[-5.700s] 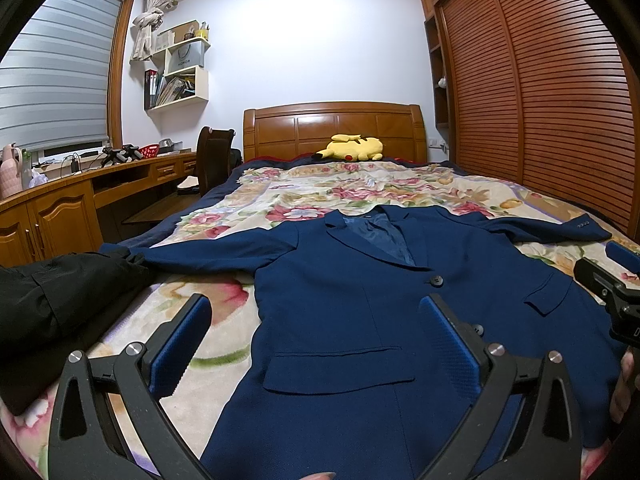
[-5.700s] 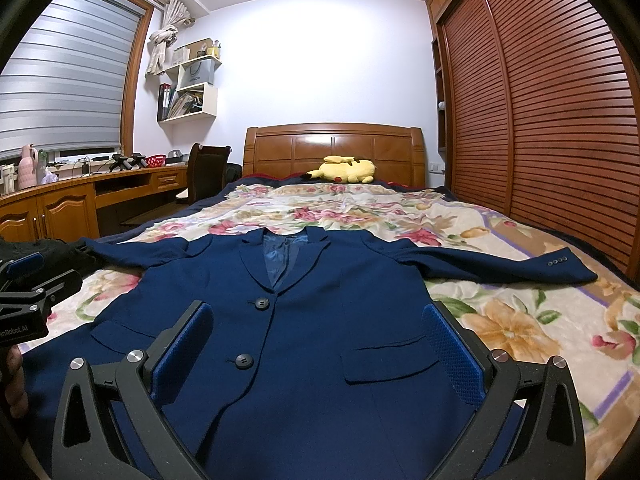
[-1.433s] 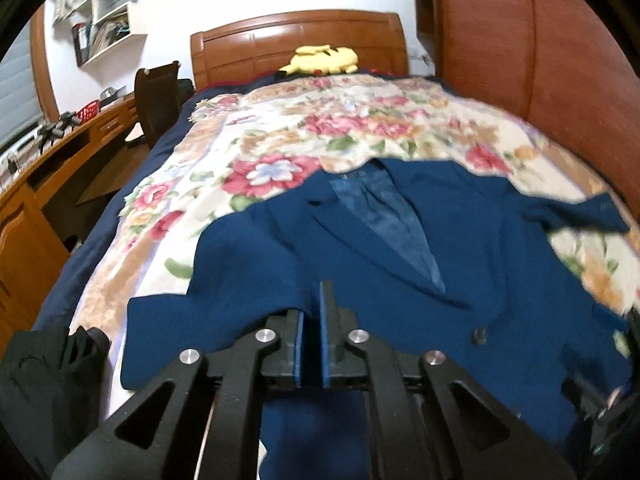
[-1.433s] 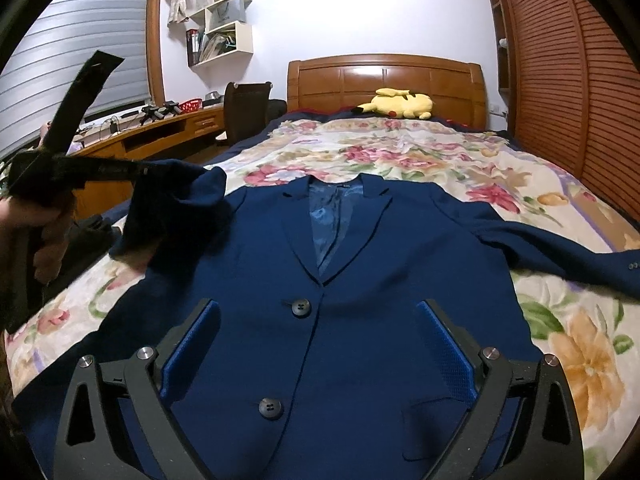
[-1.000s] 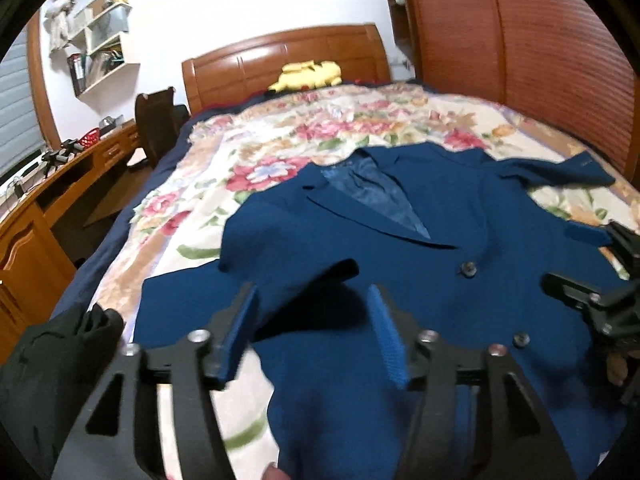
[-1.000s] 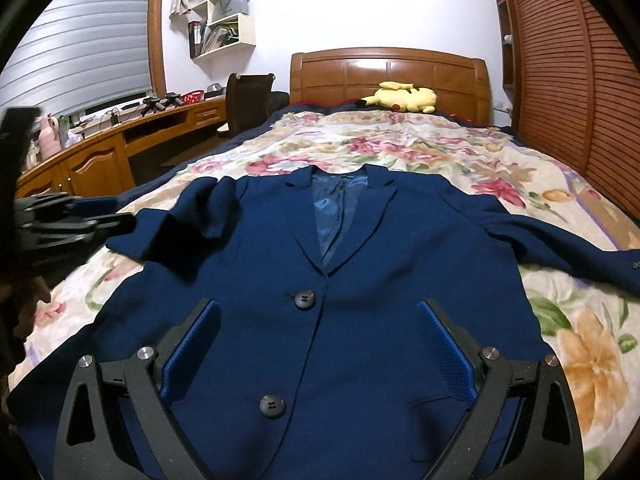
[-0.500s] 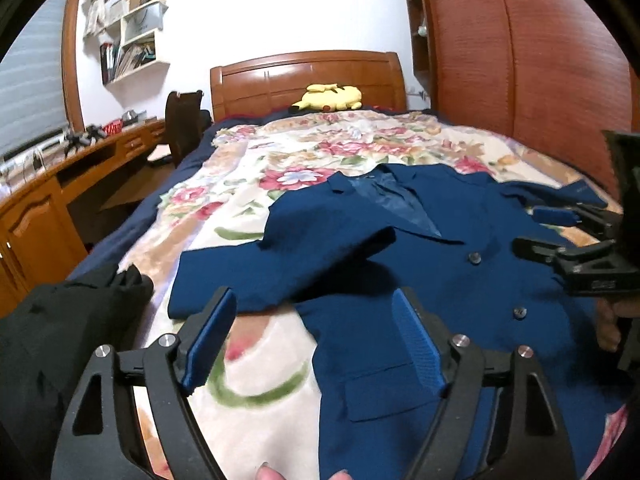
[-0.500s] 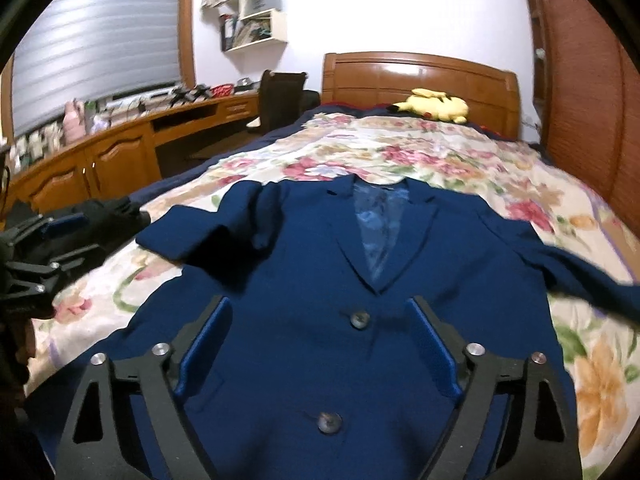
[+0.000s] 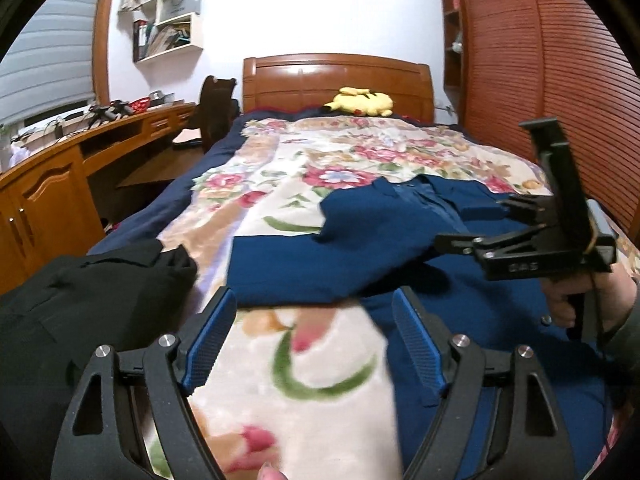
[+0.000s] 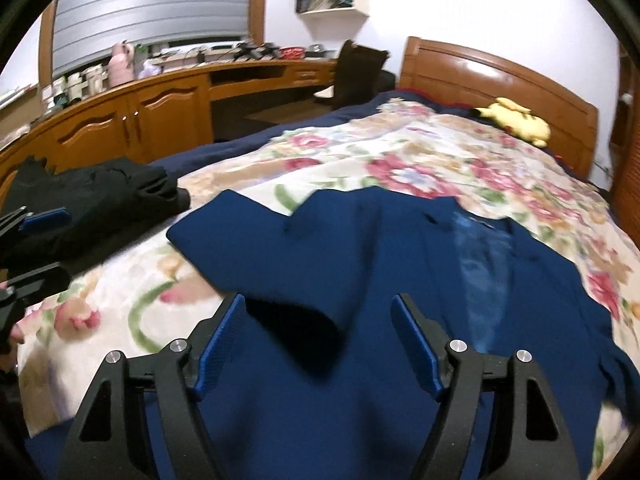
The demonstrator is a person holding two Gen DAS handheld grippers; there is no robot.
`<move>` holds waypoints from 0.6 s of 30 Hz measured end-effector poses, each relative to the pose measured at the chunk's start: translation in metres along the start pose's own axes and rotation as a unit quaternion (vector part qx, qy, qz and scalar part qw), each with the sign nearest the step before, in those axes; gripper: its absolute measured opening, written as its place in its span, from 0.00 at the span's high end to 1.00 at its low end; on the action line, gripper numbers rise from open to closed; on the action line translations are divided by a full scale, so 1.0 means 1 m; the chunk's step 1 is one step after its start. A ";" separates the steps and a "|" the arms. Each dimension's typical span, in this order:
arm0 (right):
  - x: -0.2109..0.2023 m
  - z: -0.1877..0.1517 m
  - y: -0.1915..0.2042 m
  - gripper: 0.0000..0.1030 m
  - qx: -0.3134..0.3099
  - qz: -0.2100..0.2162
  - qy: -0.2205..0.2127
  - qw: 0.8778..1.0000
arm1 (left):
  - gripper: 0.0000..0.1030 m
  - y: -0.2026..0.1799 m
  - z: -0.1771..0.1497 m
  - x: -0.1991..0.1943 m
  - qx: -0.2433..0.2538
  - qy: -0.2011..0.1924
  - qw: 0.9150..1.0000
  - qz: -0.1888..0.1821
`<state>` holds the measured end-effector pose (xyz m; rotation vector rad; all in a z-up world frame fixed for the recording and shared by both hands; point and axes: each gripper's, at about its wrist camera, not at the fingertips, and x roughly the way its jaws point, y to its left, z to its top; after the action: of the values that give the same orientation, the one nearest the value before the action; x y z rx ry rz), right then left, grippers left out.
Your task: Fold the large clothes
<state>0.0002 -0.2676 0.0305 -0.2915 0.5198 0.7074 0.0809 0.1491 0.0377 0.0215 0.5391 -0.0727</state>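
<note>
Since the first frames, one sleeve of the navy blue suit jacket [image 9: 400, 248] has been carried in from lying straight out at the side and now lies folded across the chest, its cuff end out toward the bed's edge.

Left wrist view: the left gripper [image 9: 312, 344] hangs over the cream floral bedspread [image 9: 320, 368] just short of the folded sleeve, blue-padded jaws wide apart, nothing between them. A crumpled black garment [image 9: 80, 304] sits to its left at the edge of the bed. Over on the right, the right gripper [image 9: 472, 244], black and held in a hand [image 9: 584, 300], reaches in over the jacket's chest. At the far end, a yellow plush toy [image 9: 360, 102] rests against the wooden headboard [image 9: 336, 80].

Right wrist view: the right gripper [image 10: 318, 340] is above the jacket [image 10: 400, 260], jaws apart and closing, with the raised fold of the sleeve just ahead of them; the pads press on nothing. Lapels and shiny blue lining lie to the right. At the left rim the other gripper [image 10: 32, 240] shows in part, beside the black garment [image 10: 100, 192].
</note>
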 end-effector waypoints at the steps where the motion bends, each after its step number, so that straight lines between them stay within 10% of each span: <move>1: 0.007 0.003 0.002 0.27 -0.004 0.006 0.003 1.000 | 0.21 0.004 0.000 -0.001 0.000 -0.001 1.000 0.004; 18: 0.115 0.009 0.042 0.28 -0.091 0.066 0.100 0.989 | 0.21 0.041 0.001 -0.007 -0.022 -0.011 1.000 0.015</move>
<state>0.0487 -0.1708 -0.0277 -0.5054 0.6705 0.8609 0.0782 0.1902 0.0424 -0.0137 0.5180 -0.0312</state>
